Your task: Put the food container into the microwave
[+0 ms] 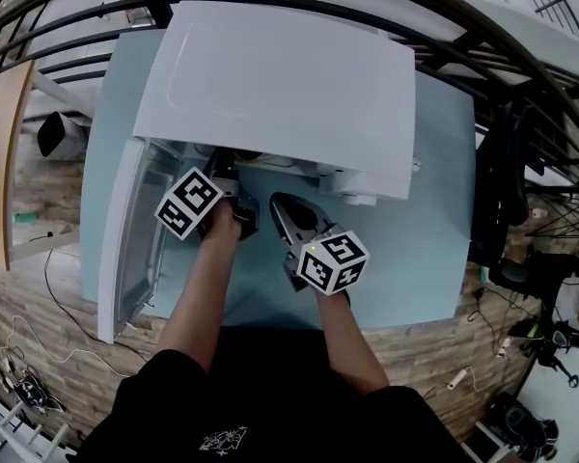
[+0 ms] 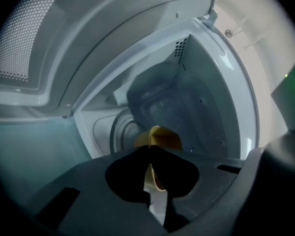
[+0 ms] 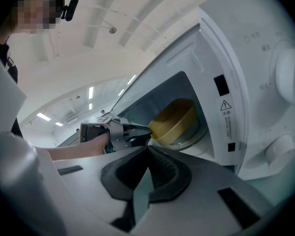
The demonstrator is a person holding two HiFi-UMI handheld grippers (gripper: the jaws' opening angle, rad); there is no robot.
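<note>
The food container point(image 3: 174, 122) is a yellow bowl that sits tilted on the glass turntable point(image 3: 191, 140) inside the open white microwave point(image 1: 280, 85). My left gripper point(image 3: 146, 130) reaches into the cavity and is shut on the container's near rim. In the left gripper view the yellow rim point(image 2: 162, 135) shows just past the closed left gripper point(image 2: 150, 149). In the head view the left gripper point(image 1: 230, 183) goes in under the microwave's top and the container is hidden. My right gripper point(image 1: 282, 205) hovers in front of the opening, outside it, shut on nothing, as the right gripper view point(image 3: 148, 150) also shows.
The microwave door point(image 1: 135, 239) is swung wide open to the left. The control panel with its knobs point(image 3: 290, 75) is right of the opening. The microwave stands on a light blue table point(image 1: 434, 220). Cables and gear lie on the wooden floor around it.
</note>
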